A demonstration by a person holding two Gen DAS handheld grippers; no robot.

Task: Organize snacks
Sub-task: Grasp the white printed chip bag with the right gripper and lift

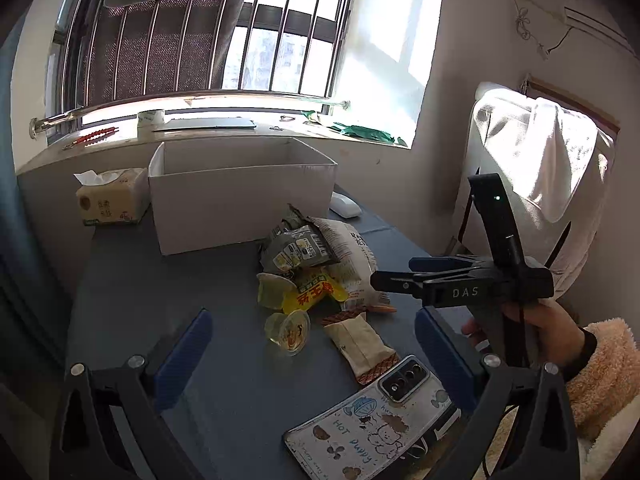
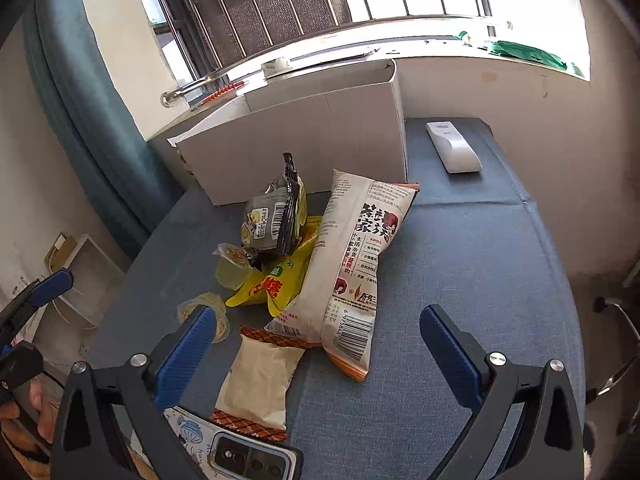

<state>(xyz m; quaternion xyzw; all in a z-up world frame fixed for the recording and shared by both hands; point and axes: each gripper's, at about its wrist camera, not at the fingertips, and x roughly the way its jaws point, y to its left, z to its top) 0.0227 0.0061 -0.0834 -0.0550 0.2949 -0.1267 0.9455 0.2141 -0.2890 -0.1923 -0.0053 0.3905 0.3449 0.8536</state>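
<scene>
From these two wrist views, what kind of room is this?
Probably a room in a home, likely a bedroom or living space. A barred window with a cluttered sill, a tissue pack, a phone and a white remote lie around a blue-covered table with snacks beside a white box.

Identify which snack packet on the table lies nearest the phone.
The small beige packet with brown patterned ends. One end touches the phone, while the large white bag, yellow packet and dark grey packet lie farther off, toward the white box.
</scene>
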